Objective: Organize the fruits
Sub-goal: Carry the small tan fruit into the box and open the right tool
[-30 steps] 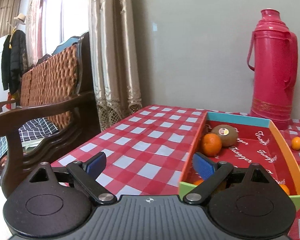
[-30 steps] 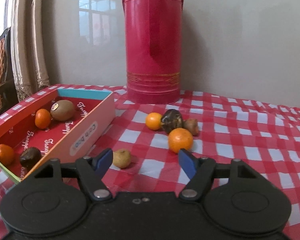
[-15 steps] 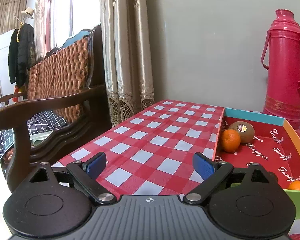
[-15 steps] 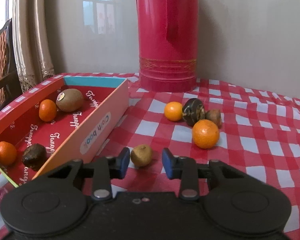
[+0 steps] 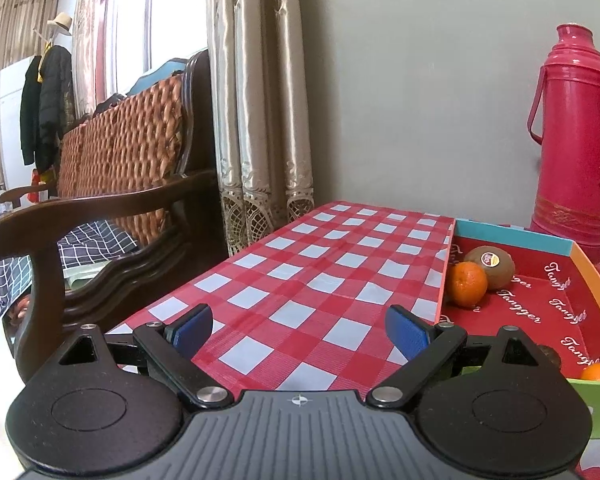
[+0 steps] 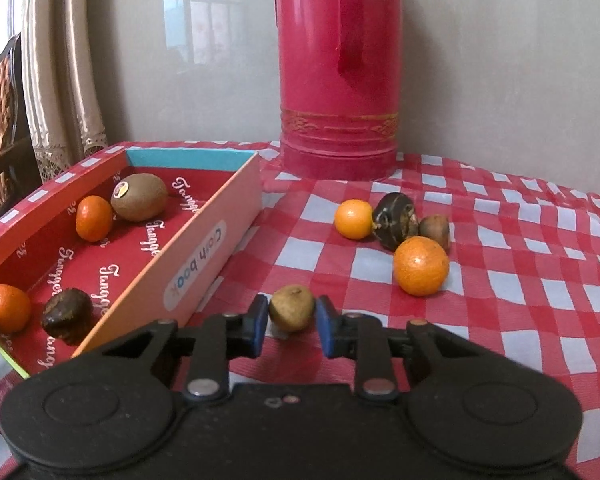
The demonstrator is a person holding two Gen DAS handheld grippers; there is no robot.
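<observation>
My right gripper (image 6: 291, 322) has its blue fingers (image 6: 257, 325) closed on the small tan round fruit (image 6: 291, 307) on the red-checked desk (image 6: 520, 300). I should lift gently, then carry toward ten o'clock into the red cardboard box (image 6: 204, 248). My left gripper (image 5: 300, 330) is open, empty.

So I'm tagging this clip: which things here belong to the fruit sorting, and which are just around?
Job:
- small tan round fruit, pinched by the right gripper
- red cardboard box
- loose orange mandarin

Bystanders:
- tall red thermos flask
- dark wooden chair
- beige curtains
</observation>
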